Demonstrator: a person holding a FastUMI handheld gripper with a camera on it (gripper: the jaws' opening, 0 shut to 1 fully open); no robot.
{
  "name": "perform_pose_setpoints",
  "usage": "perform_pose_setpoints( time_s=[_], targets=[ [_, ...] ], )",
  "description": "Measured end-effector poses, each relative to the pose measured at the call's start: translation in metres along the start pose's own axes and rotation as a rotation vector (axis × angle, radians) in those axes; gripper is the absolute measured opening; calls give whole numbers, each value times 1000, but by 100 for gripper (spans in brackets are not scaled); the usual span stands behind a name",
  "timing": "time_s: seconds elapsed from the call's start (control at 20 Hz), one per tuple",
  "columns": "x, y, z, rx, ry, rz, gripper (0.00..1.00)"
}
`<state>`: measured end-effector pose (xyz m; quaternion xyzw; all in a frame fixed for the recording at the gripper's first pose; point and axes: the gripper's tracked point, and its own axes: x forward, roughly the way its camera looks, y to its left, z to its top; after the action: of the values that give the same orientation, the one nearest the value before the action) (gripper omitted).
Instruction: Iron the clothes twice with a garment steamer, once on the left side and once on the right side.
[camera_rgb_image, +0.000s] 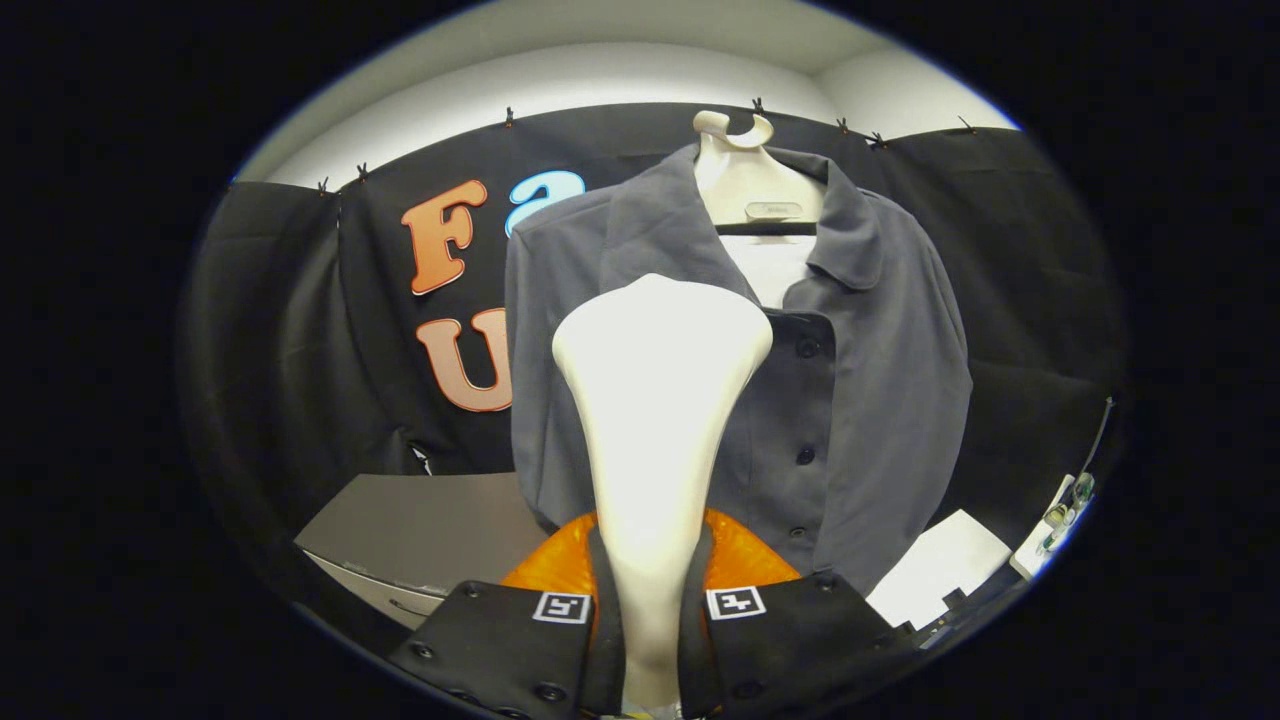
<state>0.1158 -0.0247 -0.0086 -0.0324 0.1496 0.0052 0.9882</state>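
Black-walled booth, grey shirt (850, 400) hanging, gripper (652, 610) clamping white steamer (655, 400).

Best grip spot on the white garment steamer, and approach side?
The narrow white handle neck of the white garment steamer, low down, from behind along its axis. The gripper is already shut on it there; the body flares into a wide head toward the grey button-up shirt, too broad for the fingers.

No legible text; hanger (768, 205) label too blurred.
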Motion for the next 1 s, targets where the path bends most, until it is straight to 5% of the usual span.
perform_pose_setpoints(
  time_s=[1.0],
  targets=[
    [19, -43, -133, -29, 120, 45, 28]
  ],
)
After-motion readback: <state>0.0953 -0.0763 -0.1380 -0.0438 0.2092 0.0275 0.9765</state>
